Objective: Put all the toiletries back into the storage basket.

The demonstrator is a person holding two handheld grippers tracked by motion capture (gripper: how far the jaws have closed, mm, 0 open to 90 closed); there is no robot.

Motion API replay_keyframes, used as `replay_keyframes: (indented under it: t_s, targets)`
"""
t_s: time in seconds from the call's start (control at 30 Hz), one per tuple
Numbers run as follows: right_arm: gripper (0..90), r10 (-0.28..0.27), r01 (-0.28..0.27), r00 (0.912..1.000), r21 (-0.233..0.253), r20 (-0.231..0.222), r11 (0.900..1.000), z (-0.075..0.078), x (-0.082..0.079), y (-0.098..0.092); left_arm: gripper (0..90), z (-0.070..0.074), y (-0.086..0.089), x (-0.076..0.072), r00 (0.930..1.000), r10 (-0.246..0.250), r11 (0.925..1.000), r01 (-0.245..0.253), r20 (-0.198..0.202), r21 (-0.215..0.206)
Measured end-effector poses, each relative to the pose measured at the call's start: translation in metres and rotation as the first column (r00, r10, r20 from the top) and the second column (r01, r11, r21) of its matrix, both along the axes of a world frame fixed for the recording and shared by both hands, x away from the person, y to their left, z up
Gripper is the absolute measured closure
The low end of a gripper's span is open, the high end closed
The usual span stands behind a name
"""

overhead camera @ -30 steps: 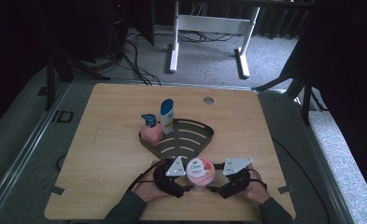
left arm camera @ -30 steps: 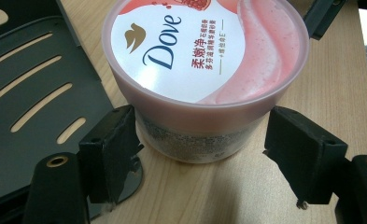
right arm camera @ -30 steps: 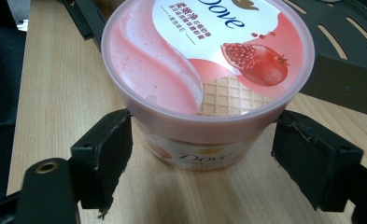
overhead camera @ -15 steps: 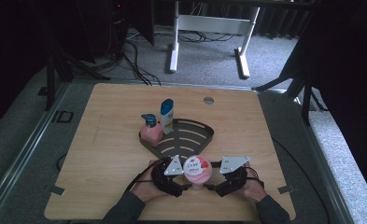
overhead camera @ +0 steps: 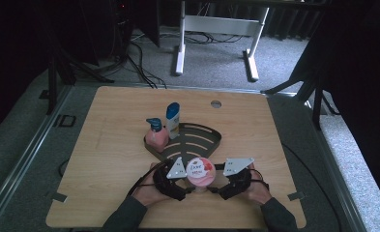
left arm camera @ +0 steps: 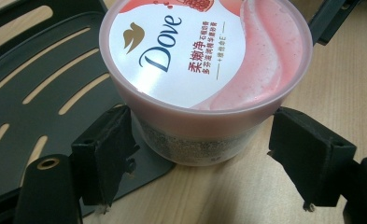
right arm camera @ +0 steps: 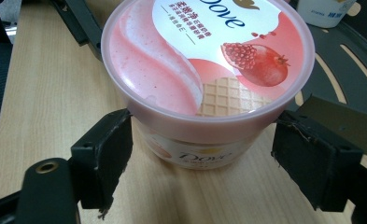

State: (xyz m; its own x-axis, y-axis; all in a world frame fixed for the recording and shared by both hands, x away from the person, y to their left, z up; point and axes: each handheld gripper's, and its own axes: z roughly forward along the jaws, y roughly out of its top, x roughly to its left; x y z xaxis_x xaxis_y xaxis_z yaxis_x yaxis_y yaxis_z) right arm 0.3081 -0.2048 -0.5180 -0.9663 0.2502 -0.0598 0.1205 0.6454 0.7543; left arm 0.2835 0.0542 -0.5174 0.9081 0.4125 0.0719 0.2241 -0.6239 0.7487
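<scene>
Item: round pink plastic tub with a white-and-pink Dove lid showing a pomegranate (overhead camera: pixel 200 170), standing in the lower centre of the high view on the light wooden table (overhead camera: pixel 284 140), at the near tip of the black slotted fan-shaped tray (overhead camera: pixel 197 137); in the left gripper view the tub (left arm camera: pixel 204 79) overlapped the tray's edge (left arm camera: pixel 41 93), though whether its base sat on the tray or on the wood could not be told. Left gripper (overhead camera: pixel 174 178), lower centre-left of the high view, held in a hand: jaws spread to either side of the tub, the left pad (left arm camera: pixel 109 154) touching or nearly touching its wall, the right pad (left arm camera: pixel 307 154) standing clear of it. Right gripper (overhead camera: pixel 233 180), lower centre-right, likewise held: jaws apart around the tub (right arm camera: pixel 209 70), the left pad (right arm camera: pixel 104 156) close against its side, the right pad (right arm camera: pixel 312 158) near the lid rim with a narrow gap. Also on the tray, towards the centre-left of the high view: pink pump bottle with a blue head (overhead camera: pixel 155 133) and, just beside it, a white upright bottle with a blue cap (overhead camera: pixel 172 120).
</scene>
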Motion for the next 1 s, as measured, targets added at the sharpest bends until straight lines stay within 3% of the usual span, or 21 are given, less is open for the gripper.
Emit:
replay_keyframes:
  t_s: [0.4,1.0]
  targets:
    - [20.2,0.004,-0.004,1.0,0.002,0.003,1.0,0.001,0.009,0.008,22.0,0.003,0.006,0.007,0.9999,0.013,0.9997,-0.014,0.006,0.02]
    - [20.2,0.013,-0.013,0.9997,-0.003,0.022,1.0,0.005,0.02,0.019,21.4,0.005,0.015,0.015,0.9992,0.041,0.9991,-0.041,0.0,0.012]
